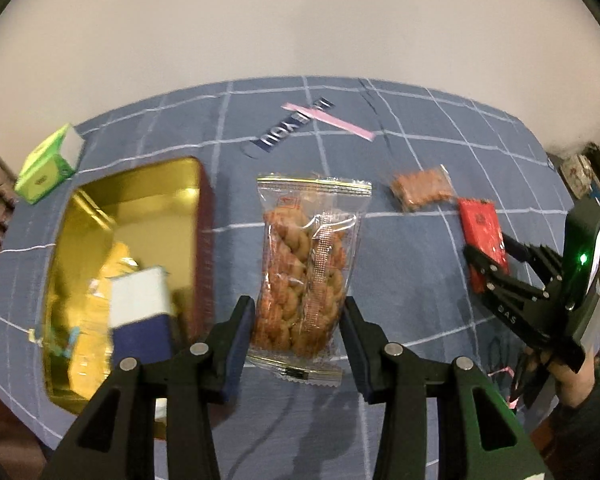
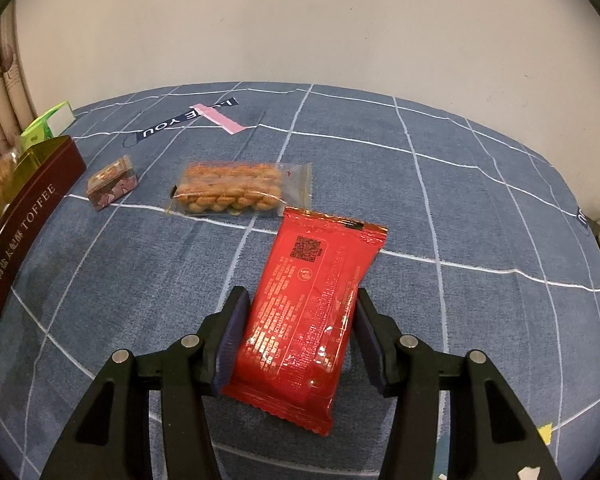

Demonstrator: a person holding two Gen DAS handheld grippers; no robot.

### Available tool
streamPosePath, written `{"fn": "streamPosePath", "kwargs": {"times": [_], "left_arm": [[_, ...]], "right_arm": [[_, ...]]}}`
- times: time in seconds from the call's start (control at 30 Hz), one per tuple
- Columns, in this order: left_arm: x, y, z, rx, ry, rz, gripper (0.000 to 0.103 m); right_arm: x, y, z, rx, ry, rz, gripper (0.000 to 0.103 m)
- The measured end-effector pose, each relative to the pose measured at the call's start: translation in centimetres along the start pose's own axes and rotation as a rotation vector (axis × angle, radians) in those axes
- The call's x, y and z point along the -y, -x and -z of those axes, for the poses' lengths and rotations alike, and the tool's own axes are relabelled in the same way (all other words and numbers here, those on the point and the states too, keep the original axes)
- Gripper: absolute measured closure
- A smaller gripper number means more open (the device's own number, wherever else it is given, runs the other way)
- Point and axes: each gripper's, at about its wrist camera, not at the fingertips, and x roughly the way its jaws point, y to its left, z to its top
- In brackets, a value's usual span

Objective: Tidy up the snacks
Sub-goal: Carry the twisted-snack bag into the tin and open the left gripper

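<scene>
In the left wrist view my left gripper (image 1: 298,312) is shut on the lower part of a clear packet of fried dough twists (image 1: 304,264), held above the blue checked cloth (image 1: 400,320). To its left stands an open toffee tin (image 1: 140,184), gold inside, with yellow packets and a white-and-blue box (image 1: 140,312) in it. My right gripper (image 2: 300,312) is shut on the sides of a red packet (image 2: 312,308). From the left wrist view, the right gripper (image 1: 492,248) and the red packet (image 1: 480,228) are low on the cloth at the right.
A second twist packet (image 2: 240,192) and a small clear-lidded box (image 2: 112,182) lie on the cloth (image 2: 460,208) beyond the red packet. The dark red tin (image 2: 32,216) stands at the left with a green box (image 2: 48,124) behind it. A pink strip (image 2: 220,118) lies near the far edge.
</scene>
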Motion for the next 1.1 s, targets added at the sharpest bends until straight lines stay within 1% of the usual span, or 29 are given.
{"fn": "streamPosePath", "kwargs": {"times": [0.1,0.2,0.47,0.6,0.77,0.87,1.0,1.1], "left_arm": [[-2.0,0.9,-0.3,0.018,0.019,-0.030,0.059],[-4.4,1.5,-0.3,0.023,0.037,-0.076,0.059],[-10.9,1.2,0.8,0.001,0.100,-0.184,0.059],[-13.1,0.8,1.2,-0.018,0.122,-0.226,0.059],[-14.8,0.3,1.5,-0.037,0.127,-0.252,0.059],[-15.6,-0.4,1.8,-0.055,0.126,-0.254,0.059],[-16.3,-1.5,2.3,-0.092,0.123,-0.266,0.059],[-16.6,-1.9,2.8,-0.100,0.122,-0.271,0.059]], "right_arm": [[0.0,0.0,0.0,0.000,0.000,0.000,0.055],[0.0,0.0,0.0,0.000,0.001,0.000,0.055],[0.0,-0.1,0.0,0.000,0.001,0.001,0.054],[0.0,-0.1,0.0,0.000,0.001,0.000,0.054],[0.0,0.0,0.0,0.000,0.001,0.000,0.054],[0.0,0.0,0.0,0.000,0.001,0.000,0.054],[0.0,0.0,0.0,0.000,0.001,0.000,0.054],[0.0,0.0,-0.1,0.000,0.001,0.000,0.054]]}}
